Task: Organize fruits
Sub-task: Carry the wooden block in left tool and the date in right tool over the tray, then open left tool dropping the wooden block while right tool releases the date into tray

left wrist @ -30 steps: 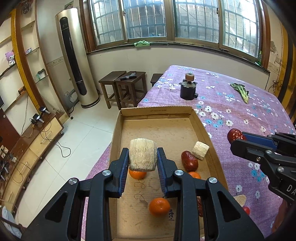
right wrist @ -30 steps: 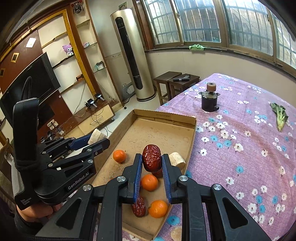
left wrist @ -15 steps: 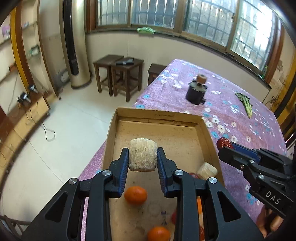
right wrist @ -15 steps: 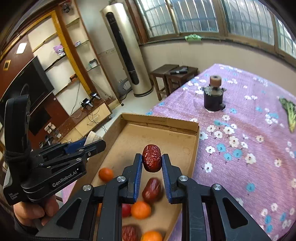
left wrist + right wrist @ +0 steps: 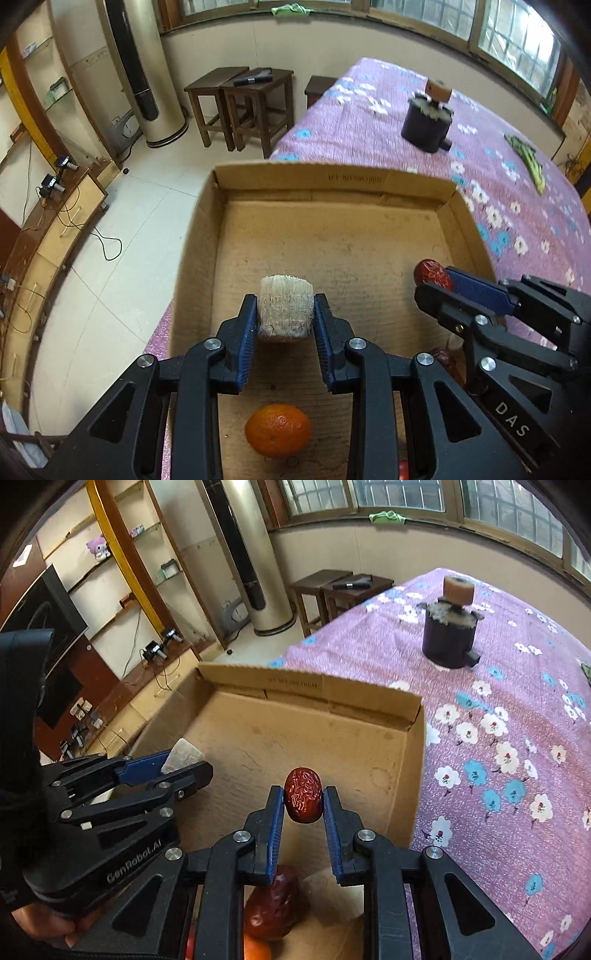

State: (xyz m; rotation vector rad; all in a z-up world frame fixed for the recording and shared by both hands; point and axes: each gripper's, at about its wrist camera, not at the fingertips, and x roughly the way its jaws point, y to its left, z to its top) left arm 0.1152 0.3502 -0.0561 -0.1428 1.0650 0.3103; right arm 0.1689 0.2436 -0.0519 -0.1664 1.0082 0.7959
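purple floral tablecloth [image 5: 369, 122] | dark pot [image 5: 426, 125] upright on it, brown cylinder on top | green leafy vegetable [image 5: 528, 162] near far edge | two wooden stools [image 5: 243, 103] | tall standing air conditioner [image 5: 140, 70]

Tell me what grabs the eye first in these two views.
The left gripper clamps a pale fibrous chunk over the bare middle of the cardboard box, with an orange on the box floor below it. Beside it, the right gripper pinches a wrinkled red date above the same box, which sits on the purple flowered tablecloth.
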